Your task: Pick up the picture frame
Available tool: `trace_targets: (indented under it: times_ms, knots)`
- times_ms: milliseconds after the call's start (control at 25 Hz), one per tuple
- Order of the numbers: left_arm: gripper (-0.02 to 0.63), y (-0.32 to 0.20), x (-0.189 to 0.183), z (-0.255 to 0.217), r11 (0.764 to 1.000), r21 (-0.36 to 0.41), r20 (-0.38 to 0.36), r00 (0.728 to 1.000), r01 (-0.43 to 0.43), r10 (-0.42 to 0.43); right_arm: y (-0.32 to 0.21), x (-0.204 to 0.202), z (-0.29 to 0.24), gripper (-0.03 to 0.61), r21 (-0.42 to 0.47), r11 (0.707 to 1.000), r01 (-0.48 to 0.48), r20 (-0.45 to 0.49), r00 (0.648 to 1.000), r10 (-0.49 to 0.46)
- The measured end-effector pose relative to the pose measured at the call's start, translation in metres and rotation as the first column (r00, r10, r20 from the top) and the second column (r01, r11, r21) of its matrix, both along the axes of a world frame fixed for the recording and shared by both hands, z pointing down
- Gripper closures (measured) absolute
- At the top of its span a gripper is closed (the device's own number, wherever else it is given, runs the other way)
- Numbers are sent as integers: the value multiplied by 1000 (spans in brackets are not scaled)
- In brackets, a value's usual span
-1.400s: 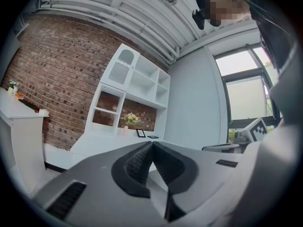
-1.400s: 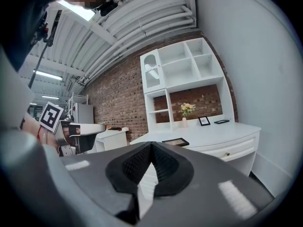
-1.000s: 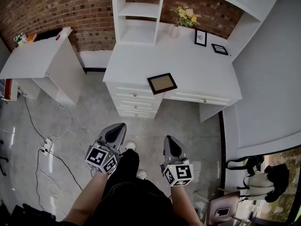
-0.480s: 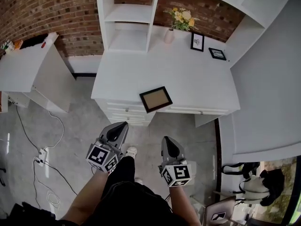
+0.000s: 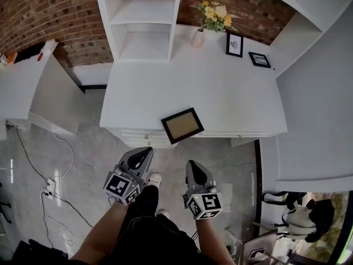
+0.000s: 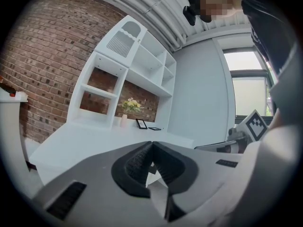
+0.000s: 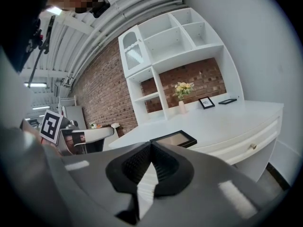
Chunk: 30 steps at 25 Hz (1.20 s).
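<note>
Standing before a white desk (image 5: 165,87) with two grippers held low, both empty.
The left gripper (image 5: 146,150) and the right gripper (image 5: 191,164) sit in the lower middle of the head view. Each has its fingers pressed together at the tips with nothing between them. Three frames are on the desk. The dark picture frame (image 5: 182,125), tan inside, lies flat at the front edge near the centre of the view, well apart from both grippers. At the upper right are a small upright frame (image 5: 234,44) and a small flat frame (image 5: 258,59). One vase (image 5: 198,38) of yellow flowers (image 5: 215,12) stands just left of them, before the brick wall (image 5: 49,15). A second white table (image 5: 22,81) fills the left edge.
</note>
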<state>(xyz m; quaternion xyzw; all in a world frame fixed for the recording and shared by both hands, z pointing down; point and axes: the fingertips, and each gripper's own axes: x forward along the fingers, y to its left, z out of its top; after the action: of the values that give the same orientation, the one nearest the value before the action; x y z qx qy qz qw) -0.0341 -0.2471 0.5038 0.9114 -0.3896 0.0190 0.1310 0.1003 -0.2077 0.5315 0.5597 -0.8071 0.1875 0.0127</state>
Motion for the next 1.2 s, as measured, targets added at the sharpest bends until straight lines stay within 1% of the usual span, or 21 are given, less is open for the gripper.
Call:
trace_targets:
  times_ms: [240, 400, 480, 640, 800, 960, 1040, 1200]
  knots:
    - [606, -13, 4, 18, 999, -37, 3, 1000, -7, 7, -17, -8, 25, 574, -92, 996, 23, 102, 995, -14]
    - [606, -22, 7, 30, 998, -56, 8, 1000, -16, 17, -29, -9, 39, 574, -145, 989, 20, 161, 987, 3]
    - [606, -24, 10, 37, 997, -69, 10, 1000, -19, 20, -33, -9, 45, 541, -171, 985, 18, 192, 981, 16]
    - [606, -29, 13, 51, 995, -99, 8, 1000, -14, 15, -40, -8, 57, 524, -212, 977, 19, 273, 961, 40]
    - [606, -35, 19, 61, 994, -112, 3, 1000, -14, 14, -50, -11, 67, 478, -253, 967, 28, 395, 915, 77]
    - [606, -41, 21, 66, 993, -115, 1, 1000, -8, 8, -62, -15, 75, 430, -285, 958, 30, 497, 859, 121]
    - [606, -43, 20, 67, 993, -116, -1, 1000, -4, 4, -68, -15, 80, 404, -306, 952, 28, 555, 817, 154]
    - [606, -45, 16, 67, 992, -122, -7, 1000, 13, -13, -79, -14, 87, 369, -329, 944, 35, 667, 716, 206]
